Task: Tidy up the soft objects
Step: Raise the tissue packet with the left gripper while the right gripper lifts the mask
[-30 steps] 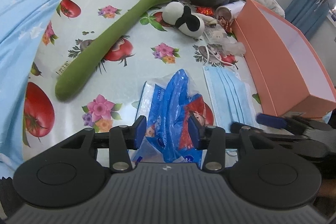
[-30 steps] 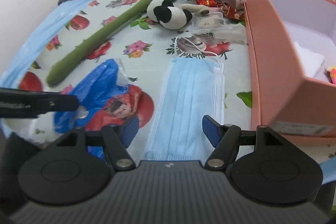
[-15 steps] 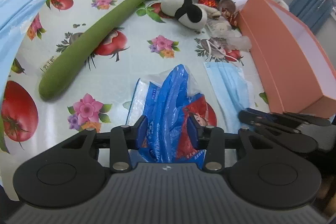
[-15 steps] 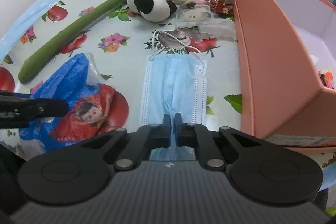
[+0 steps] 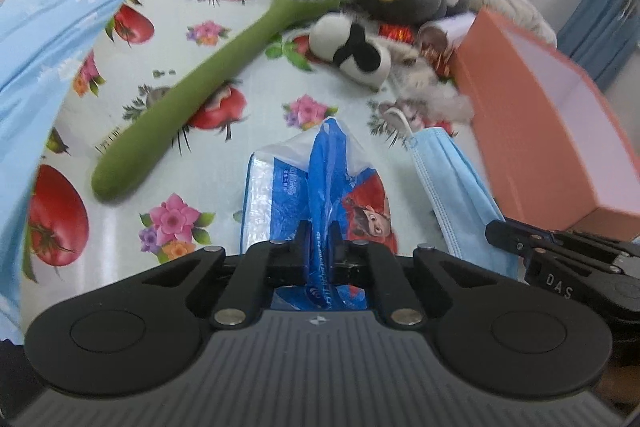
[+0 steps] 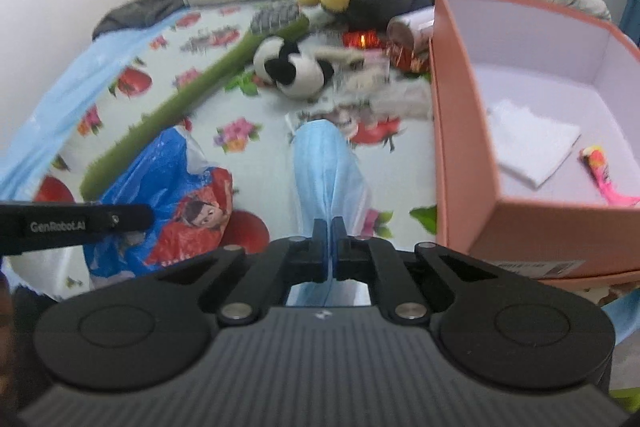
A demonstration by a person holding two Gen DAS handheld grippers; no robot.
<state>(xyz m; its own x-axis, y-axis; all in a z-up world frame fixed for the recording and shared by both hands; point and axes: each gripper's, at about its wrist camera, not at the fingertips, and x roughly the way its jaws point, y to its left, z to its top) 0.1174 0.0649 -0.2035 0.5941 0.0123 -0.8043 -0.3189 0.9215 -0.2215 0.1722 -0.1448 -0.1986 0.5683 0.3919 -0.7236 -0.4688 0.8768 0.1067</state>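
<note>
Left gripper [image 5: 320, 247] jaws closing on a thin ridge of the blue plastic bag [image 5: 320, 183], which lies near centre on the flowered cloth. Right gripper [image 6: 329, 247] clamped narrow on the near edge of the blue face mask [image 6: 324, 167], just left of the orange box [image 6: 460, 155]. My worries: slick film could slide out of the left pinch; the mask's far ear loop could snag the clutter beyond it or catch the box wall.

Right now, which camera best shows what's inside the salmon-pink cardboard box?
The right wrist view: it looks into the salmon-pink cardboard box, showing a white folded cloth and a pink item. The left wrist view shows only its outer wall.
</note>
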